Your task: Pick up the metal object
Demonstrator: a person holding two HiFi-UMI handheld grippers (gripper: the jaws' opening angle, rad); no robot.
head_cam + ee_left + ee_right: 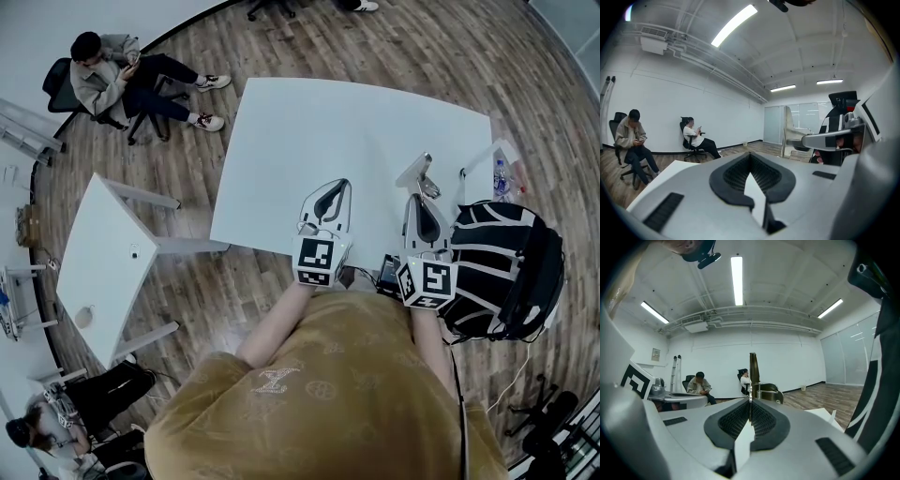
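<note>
Right gripper [418, 199] has it: the jaws are pinched on the metal object [753, 373], which sticks straight up out of the pads, over the right side of the white surface [319, 131]. Left gripper [343, 186] is alongside, jaws pressed together on nothing. A black-and-white backpack [506, 267] sits just right of the surface.

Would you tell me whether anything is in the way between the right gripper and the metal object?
Nothing visible does: the right gripper is shut on the metal object, which sticks out beyond its jaws, over the white table.
</note>
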